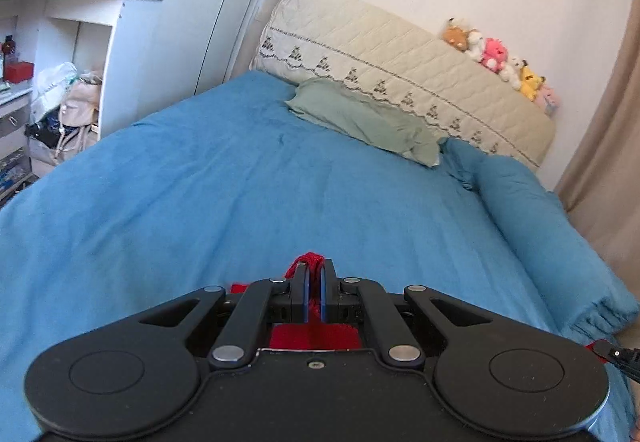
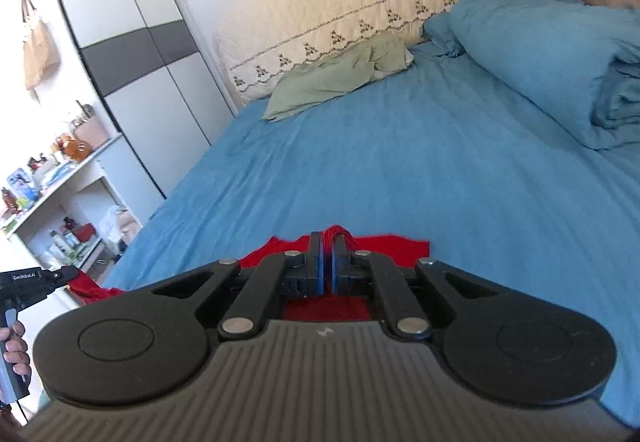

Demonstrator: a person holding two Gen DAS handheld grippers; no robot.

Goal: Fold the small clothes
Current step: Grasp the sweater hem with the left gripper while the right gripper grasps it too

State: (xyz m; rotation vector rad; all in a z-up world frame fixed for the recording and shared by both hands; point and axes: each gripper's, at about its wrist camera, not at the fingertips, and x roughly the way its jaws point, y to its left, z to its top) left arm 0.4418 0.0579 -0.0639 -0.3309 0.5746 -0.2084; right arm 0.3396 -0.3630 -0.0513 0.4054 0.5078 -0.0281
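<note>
A red knitted garment (image 2: pixel 384 247) lies at the near edge of the blue bed sheet (image 2: pixel 400 162), mostly hidden under the gripper bodies. My left gripper (image 1: pixel 315 268) is shut on a bunched edge of the red garment (image 1: pixel 308 260). My right gripper (image 2: pixel 327 242) is shut on another edge of it, red threads poking out between the blue pads. In the right wrist view the left gripper (image 2: pixel 66 274) shows at the far left, holding a red corner (image 2: pixel 90 288). The right gripper's tip (image 1: pixel 612 354) shows at the right edge of the left wrist view.
A green cloth (image 1: pixel 360 118) lies near the quilted cream headboard (image 1: pixel 400 54). A rolled blue duvet (image 2: pixel 560 62) lies along the bed's right side. Plush toys (image 1: pixel 496 58) sit on the headboard. Cluttered white shelves (image 1: pixel 60 42) and a wardrobe (image 2: pixel 132 42) stand to the left.
</note>
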